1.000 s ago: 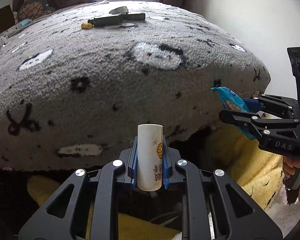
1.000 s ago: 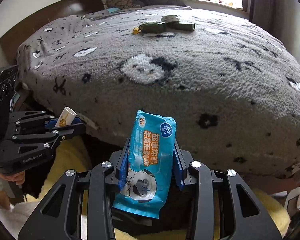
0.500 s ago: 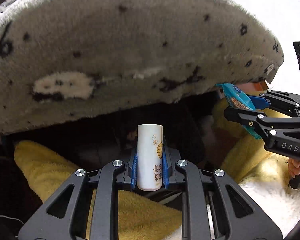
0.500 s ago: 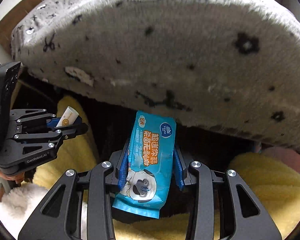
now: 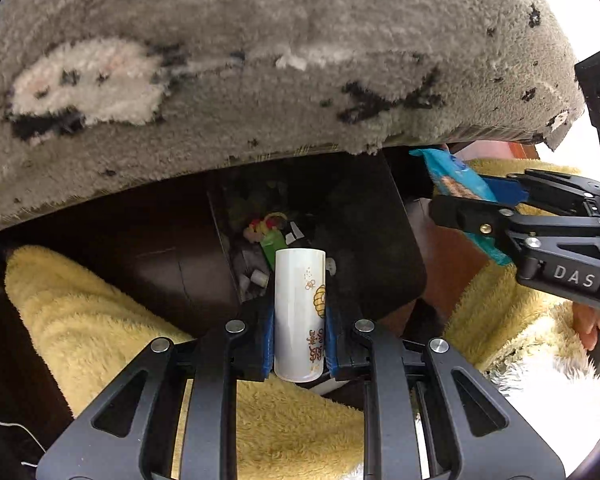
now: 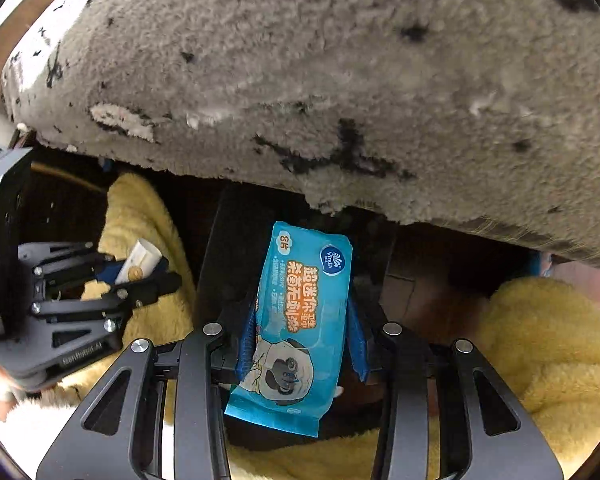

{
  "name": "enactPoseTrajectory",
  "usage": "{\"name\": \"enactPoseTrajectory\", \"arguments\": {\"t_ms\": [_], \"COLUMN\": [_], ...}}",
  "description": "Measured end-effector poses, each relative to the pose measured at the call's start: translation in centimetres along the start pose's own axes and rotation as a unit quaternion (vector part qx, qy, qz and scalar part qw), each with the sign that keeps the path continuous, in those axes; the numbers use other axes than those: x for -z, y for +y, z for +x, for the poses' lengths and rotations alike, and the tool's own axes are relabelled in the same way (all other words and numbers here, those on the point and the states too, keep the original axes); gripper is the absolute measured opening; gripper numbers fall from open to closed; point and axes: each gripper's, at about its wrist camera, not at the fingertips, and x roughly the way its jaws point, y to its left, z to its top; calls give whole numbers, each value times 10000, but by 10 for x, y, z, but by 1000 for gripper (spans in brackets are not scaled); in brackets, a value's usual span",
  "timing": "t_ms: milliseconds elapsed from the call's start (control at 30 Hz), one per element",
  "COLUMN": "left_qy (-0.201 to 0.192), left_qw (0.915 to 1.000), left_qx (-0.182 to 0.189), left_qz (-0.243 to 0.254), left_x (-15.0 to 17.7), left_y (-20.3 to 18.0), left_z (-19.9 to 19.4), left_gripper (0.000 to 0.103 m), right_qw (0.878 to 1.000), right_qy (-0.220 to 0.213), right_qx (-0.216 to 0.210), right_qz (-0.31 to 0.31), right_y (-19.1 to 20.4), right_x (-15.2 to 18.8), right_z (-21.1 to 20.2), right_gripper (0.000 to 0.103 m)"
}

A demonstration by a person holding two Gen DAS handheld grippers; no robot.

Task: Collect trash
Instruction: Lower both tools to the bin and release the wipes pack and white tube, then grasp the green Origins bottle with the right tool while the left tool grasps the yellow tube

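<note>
Trash items were held one in each gripper in front of a dark bin (image 5: 384, 240) standing below the overhanging edge of the grey fleece blanket (image 5: 260, 60). Compared with the frame one second earlier, both cameras had dropped and tilted down: the blanket's top surface and the objects lying on it had left the view, its underside edge now filled the upper half, and the bin's interior, unseen before, had come into sight with small colourful scraps (image 5: 266, 228) at its bottom. The left gripper (image 5: 300, 332) remained clamped on a white paper tube (image 5: 299, 316), upright between the blue pads, printed with a yellow beehive, small bees and orange characters too small to read. The right gripper (image 6: 302, 340) remained clenched on a blue wet-wipe packet (image 6: 296, 320), held just in front of the bin's near wall. The packet carried a round "Vinda" badge, the mark "8片", large orange-and-white Chinese characters and a cartoon panda. The left-wrist view showed the right gripper (image 5: 452, 204) at right, its body stamped "DAS", with the packet (image 5: 456, 188) jutting toward the bin. The right-wrist view showed the left gripper (image 6: 162, 268) at left, lettered on its body but blurred beyond reading. Yellow plush fabric (image 6: 540, 340) lay on both sides of the bin.
</note>
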Motion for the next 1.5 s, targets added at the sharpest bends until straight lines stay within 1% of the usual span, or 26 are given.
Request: {"name": "enactPoseTrajectory", "arguments": {"t_ms": [133, 400, 467, 533, 600, 667, 767, 800, 833, 867, 900, 967, 1067, 1133, 1267, 1400, 1500], "left_qy": [100, 221, 244, 232, 207, 163, 92, 45, -20, -106, -203, -398, -708, -892, -1256, -1622, -1856], "left_qw": [9999, 9997, 9996, 9996, 9996, 9997, 9999, 9999, 10000, 9999, 9997, 9991, 9974, 9957, 9912, 9849, 9800], "left_qx": [77, 114, 116, 146, 166, 155, 96, 57, 17, -33, -85, -155, -163, -210, -346, -503, -642], "left_qz": [25, 0, -26, -55, -67, -76, -93, -87, -81, -72, -60, -31, 37, 96, 226, 329, 310], "left_x": [5, 4, 3, 3, 3, 3, 1, 0, -1, -2, -3, -6, -9, -14, -26, -39, -50], "left_y": [0, 2, 4, 6, 7, 9, 9, 9, 9, 10, 10, 10, 9, 8, 6, 7, 10], "left_z": [8, 16, 17, 17, 18, 15, 9, 5, 0, -6, -13, -26, -50, -65, -96, -125, -143], "left_gripper": [18, 19, 22, 30, 32, 35, 40, 41, 46, 48, 54, 64, 74, 79, 85, 86, 87], "right_qw": [10000, 9999, 9998, 9997, 9997, 9996, 9994, 9992, 9990, 9988, 9983, 9970, 9944, 9926, 9883, 9825, 9776], "right_qy": [31, 20, -11, -57, -93, -132, -211, -249, -293, -352, -444, -638, -911, -1065, -1392, -1740, -1989], "right_qx": [-4, -61, -117, -161, -158, -154, -124, -107, -82, -43, 23, 168, 366, 423, 481, 557, 626], "right_qz": [83, 148, 159, 172, 172, 173, 232, 279, 317, 347, 377, 405, 402, 400, 398, 347, 272], "right_y": [1, 0, -5, -7, -7, -7, -11, -14, -16, -18, -21, -26, -29, -31, -35, -41, -38], "right_x": [3, -2, -4, -6, -8, -9, -10, -12, -12, -13, -14, -15, -18, -20, -30, -44, -58], "right_z": [8, 11, 10, 8, 6, 4, -3, -7, -10, -15, -21, -36, -58, -73, -102, -132, -152], "right_gripper": [39, 42, 43, 44, 46, 52, 56, 57, 60, 66, 69, 79, 81, 82, 90, 91, 91]}}
